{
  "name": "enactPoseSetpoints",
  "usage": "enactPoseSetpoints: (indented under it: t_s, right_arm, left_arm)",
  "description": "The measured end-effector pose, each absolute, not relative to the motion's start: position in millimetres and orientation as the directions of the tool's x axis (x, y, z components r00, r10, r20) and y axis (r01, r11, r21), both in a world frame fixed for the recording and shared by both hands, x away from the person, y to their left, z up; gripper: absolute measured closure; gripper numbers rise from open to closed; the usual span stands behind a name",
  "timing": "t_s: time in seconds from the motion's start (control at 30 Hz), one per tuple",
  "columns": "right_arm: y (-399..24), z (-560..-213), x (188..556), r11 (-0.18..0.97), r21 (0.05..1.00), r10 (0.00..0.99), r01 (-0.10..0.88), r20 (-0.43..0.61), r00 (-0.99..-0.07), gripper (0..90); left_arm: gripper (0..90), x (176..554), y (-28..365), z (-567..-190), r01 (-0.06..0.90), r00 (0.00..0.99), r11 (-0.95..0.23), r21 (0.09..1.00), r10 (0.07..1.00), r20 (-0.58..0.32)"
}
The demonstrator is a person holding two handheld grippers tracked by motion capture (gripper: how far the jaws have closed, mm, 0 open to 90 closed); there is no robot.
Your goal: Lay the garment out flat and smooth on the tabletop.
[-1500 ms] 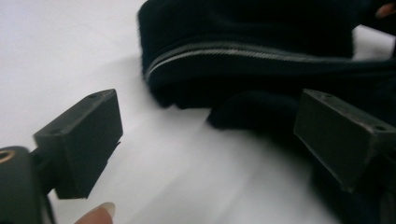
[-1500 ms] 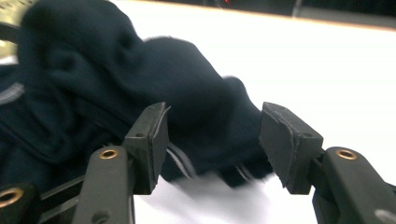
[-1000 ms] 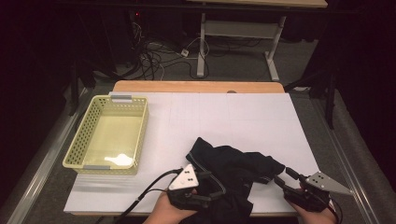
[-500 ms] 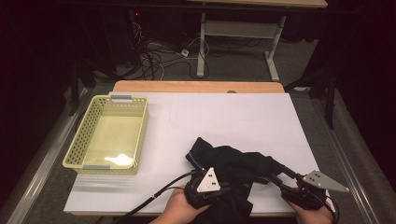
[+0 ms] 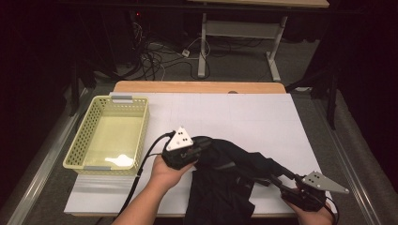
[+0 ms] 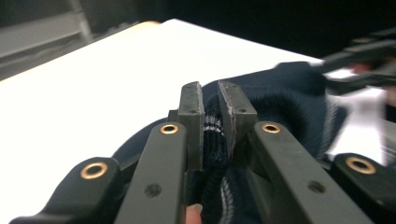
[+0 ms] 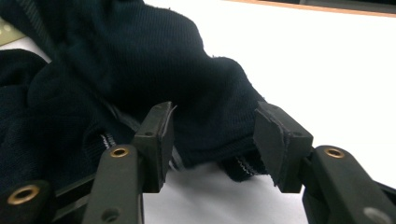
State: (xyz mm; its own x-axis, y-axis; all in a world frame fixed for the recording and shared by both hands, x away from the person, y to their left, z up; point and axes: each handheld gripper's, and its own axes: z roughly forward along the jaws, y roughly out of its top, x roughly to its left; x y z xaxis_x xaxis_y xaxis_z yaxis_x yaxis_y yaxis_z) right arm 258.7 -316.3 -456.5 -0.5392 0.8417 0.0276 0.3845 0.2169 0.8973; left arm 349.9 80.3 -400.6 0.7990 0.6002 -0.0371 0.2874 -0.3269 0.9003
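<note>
The dark knit garment [image 5: 225, 187] lies crumpled at the near edge of the tabletop [image 5: 253, 117], between the 2 hands, and a part of it hangs over that edge. It looks soft, light and limp, so I judge it will sag and stretch wherever it is lifted and will keep no shape of its own. The ribbed hem with pale stripes looks like the firmest place to take hold.

The right gripper [image 7: 212, 140] rests at the near right corner. Its fingers have just been closing but stand half wide around a fold of the hem, and the pads do not press on it. The left gripper [image 6: 212, 121], a little farther in, has closed its fingers on a ribbed, striped edge of the garment, with the cloth pinched between the pads.

Beyond the garment the white tabletop is bare up to its wooden far edge, so there is much open room to spread the cloth forward. At the left stands the yellow basket [image 5: 82, 145], well apart from the garment. The near edge is the risk: I think the hanging part may pull the cloth down.
</note>
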Motion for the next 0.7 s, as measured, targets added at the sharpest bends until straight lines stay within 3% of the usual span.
enactPoseSetpoints:
  t_s: [0.17,0.33,0.53,0.7]
  right_arm:
    - [-317,-457,258,0.222,0.896,0.839,0.384,0.025,-0.543,50.8]
    - [-315,-462,259,0.244,0.885,0.837,0.395,0.014,-0.548,47.2]
    - [-313,-470,267,0.256,0.865,0.850,0.431,0.010,-0.526,36.7]
    - [-312,-476,278,0.280,0.831,0.870,0.480,-0.008,-0.493,35.9]
  left_arm:
    - [78.7,375,90,-445,0.414,0.724,-0.321,0.852,0.683,-0.094]
    - [78.6,380,102,-481,0.487,0.684,-0.261,0.833,0.707,-0.178]
    - [78.6,369,103,-481,0.403,0.719,-0.253,0.879,0.682,-0.133]
    - [78.6,361,99,-481,0.345,0.737,-0.296,0.891,0.673,-0.062]
